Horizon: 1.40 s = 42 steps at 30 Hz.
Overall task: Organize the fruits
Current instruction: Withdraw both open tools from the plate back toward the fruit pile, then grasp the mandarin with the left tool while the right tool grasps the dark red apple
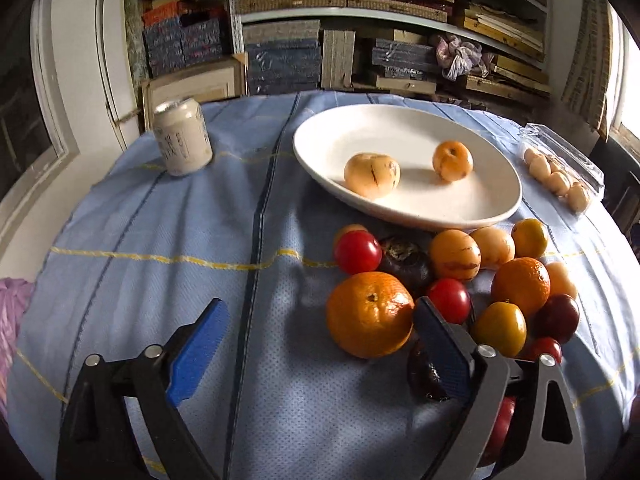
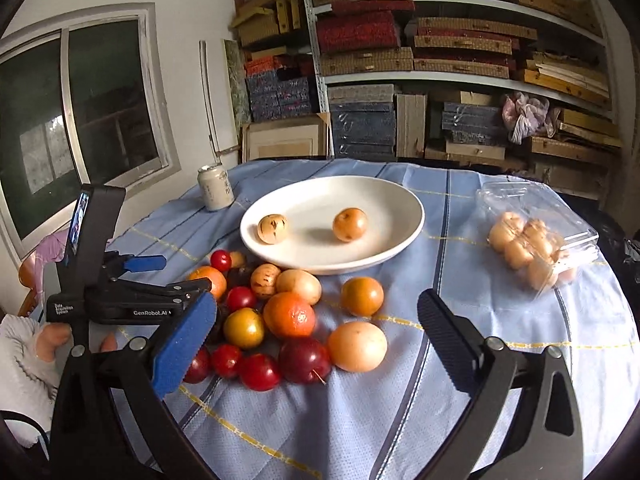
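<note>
A white oval plate (image 1: pixel 420 212) (image 2: pixel 304 266) holds two yellow-orange fruits (image 1: pixel 372 174) (image 2: pixel 350 224). In front of it lies a pile of fruit on the blue cloth: oranges (image 1: pixel 370 314) (image 2: pixel 289 315), red fruits (image 1: pixel 357 252) (image 2: pixel 305 360), yellow fruits (image 1: pixel 455 254) (image 2: pixel 357 346) and dark purple ones (image 1: pixel 406 258). My left gripper (image 1: pixel 320 312) is open and empty, its right finger beside the big orange. It also shows in the right wrist view (image 2: pixel 172 274). My right gripper (image 2: pixel 320 312) is open and empty above the front of the pile.
A pale drink can (image 1: pixel 183 138) (image 2: pixel 215 187) stands at the back left. A clear plastic box of small tan fruits (image 1: pixel 560 178) (image 2: pixel 536 246) lies at the right. Shelves stacked with boxes fill the wall behind. A window is at the left.
</note>
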### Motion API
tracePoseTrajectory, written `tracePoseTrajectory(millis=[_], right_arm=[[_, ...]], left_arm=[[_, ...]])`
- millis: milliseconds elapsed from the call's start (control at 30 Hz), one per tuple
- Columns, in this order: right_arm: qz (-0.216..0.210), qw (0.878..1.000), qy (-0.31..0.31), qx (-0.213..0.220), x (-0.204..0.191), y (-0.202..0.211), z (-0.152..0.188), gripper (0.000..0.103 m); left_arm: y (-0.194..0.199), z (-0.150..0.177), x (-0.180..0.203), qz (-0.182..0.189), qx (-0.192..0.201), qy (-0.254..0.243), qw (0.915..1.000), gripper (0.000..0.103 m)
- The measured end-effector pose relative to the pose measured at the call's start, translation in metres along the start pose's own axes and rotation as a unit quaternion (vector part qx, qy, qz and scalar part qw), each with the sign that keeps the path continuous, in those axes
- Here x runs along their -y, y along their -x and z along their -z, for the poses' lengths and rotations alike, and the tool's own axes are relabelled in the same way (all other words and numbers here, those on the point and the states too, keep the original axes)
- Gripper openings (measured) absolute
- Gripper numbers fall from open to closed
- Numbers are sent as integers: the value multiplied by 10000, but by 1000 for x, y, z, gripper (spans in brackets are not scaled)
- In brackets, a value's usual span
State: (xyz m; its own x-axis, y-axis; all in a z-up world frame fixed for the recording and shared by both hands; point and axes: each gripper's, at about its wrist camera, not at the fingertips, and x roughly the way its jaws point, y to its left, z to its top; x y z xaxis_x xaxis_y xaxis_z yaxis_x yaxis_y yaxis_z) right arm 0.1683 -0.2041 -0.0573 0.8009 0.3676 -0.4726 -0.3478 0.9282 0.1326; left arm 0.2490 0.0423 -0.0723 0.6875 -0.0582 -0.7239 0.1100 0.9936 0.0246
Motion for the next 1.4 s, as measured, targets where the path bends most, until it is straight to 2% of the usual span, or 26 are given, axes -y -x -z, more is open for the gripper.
tracePoseTrajectory(millis=[100, 500, 767, 967, 1133, 1400], right_arm=[[69, 9999, -28, -122, 0, -6, 2, 99], [326, 9980, 168, -518, -10, -27, 11, 99], [458, 9963, 331, -646, -16, -35, 16, 99], [488, 9954, 465, -680, -21, -37, 19, 99], [509, 9949, 548, -678, -24, -38, 19, 99], [518, 9946, 545, -709, -24, -40, 20, 99]], left_arm=[[-2, 1, 0, 11, -31, 27, 10000, 99], [-17, 5, 2, 20, -266, 3, 9996, 99], [-21, 5, -13, 407, -405, 418, 9975, 98], [-18, 6, -5, 204, -343, 197, 9990, 98], [-24, 7, -8, 127, -518, 302, 9981, 100], [-23, 7, -10, 142, -505, 316, 9981, 100]])
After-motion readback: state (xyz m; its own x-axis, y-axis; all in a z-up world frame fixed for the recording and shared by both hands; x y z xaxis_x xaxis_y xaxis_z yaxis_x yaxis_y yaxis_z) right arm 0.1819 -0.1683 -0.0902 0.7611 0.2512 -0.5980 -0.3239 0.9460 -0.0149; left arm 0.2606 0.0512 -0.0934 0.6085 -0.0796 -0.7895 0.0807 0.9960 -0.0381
